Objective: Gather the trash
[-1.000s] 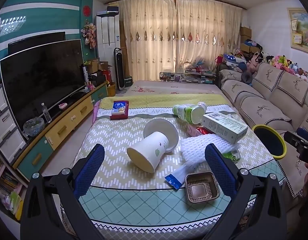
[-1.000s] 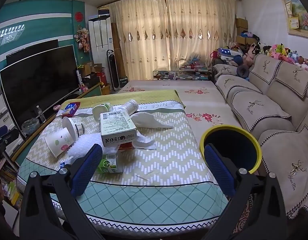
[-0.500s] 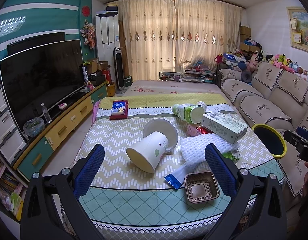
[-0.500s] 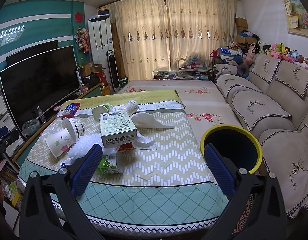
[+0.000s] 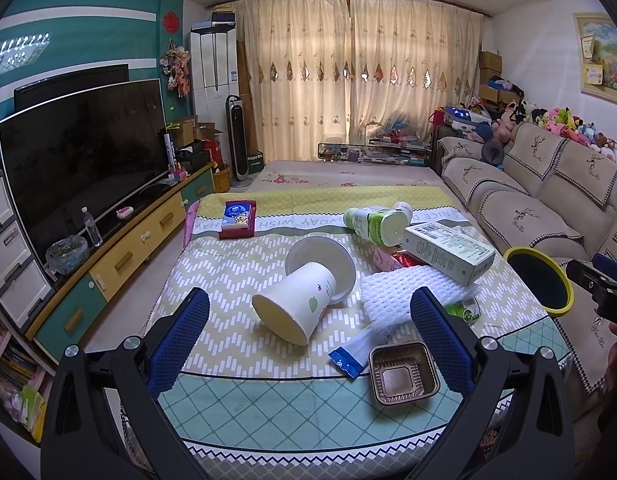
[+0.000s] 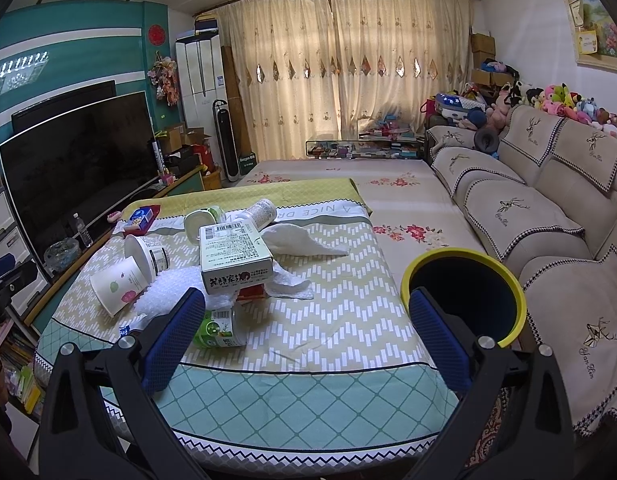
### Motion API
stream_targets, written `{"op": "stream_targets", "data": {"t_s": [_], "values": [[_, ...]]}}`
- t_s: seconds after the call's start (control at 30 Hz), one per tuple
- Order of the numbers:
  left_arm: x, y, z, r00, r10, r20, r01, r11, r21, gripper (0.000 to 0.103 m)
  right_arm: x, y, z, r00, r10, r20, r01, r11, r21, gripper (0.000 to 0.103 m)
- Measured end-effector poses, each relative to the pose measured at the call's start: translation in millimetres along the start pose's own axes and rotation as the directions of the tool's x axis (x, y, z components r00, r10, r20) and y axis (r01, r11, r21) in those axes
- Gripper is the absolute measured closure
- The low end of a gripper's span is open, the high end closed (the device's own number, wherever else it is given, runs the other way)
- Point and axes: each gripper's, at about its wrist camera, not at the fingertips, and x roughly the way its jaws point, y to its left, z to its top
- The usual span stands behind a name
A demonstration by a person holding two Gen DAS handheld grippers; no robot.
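Trash lies scattered on the cloth-covered table [image 5: 236, 396]: a tipped white paper cup [image 5: 294, 306], a brown foil tray [image 5: 402, 374], a blue and white wrapper [image 5: 354, 350], white foam netting [image 5: 404, 296], a green and white carton [image 5: 448, 250] and a green bottle [image 5: 372, 222]. My left gripper [image 5: 308, 338] is open above the near edge, the cup between its fingers' line of sight. My right gripper [image 6: 308, 334] is open too, over the table's [image 6: 308, 392] near edge, with the carton [image 6: 234, 254], cup [image 6: 116, 286] and a green bottle [image 6: 216, 328] ahead left. A yellow-rimmed black bin [image 6: 464, 296] stands right of the table.
A red tissue box [image 5: 238, 218] sits at the table's far left. A TV [image 5: 80, 160] on a cabinet [image 5: 120, 256] runs along the left wall. A beige sofa [image 6: 548, 220] lines the right side. The other gripper [image 5: 600, 284] shows at the right edge.
Both grippers have barely shifted; the views are nearly the same and nothing on the table has moved.
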Motion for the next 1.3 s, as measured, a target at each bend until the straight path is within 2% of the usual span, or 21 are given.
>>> {"op": "stream_targets", "data": {"t_s": [1.3], "values": [[2.5,-2.0,-3.8,1.0,-0.003,-0.003,0.003,1.0,0.006,0.004,6.5,0.5,-6.8,1.0,0.007,-0.014,-0.007,1.0,0.005,0.006]]}}
